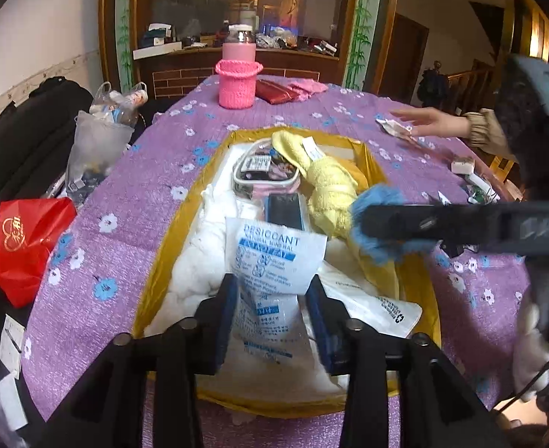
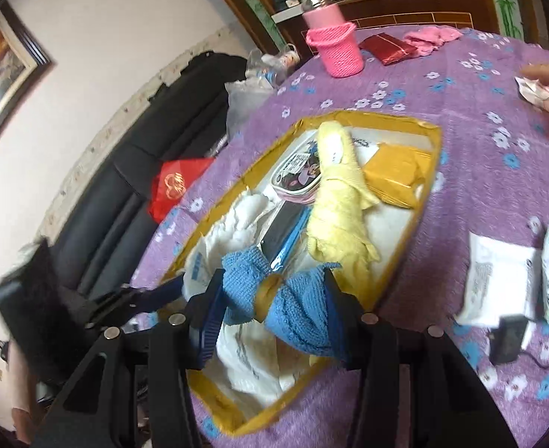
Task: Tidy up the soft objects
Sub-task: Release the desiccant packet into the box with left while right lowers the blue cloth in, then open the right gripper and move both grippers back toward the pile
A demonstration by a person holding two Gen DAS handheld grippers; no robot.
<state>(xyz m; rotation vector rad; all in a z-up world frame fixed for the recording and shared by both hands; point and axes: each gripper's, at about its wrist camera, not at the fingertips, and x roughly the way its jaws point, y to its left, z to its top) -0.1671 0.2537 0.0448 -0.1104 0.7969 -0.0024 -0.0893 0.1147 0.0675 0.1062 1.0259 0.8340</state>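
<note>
Right hand-held gripper clamps blue cloth over yellow box.

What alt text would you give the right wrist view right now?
The right hand-held gripper is shut on a blue knitted cloth above a yellow-edged box that holds a rolled yellow towel and white packets, on a purple flowered tablecloth.

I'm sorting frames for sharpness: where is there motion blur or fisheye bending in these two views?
Left wrist view: the desiccant packet reads sharp, while the right gripper crossing with the blue cloth is smeared. Right wrist view: the white packets at right are streaked, and the box edges bow outward.
</note>
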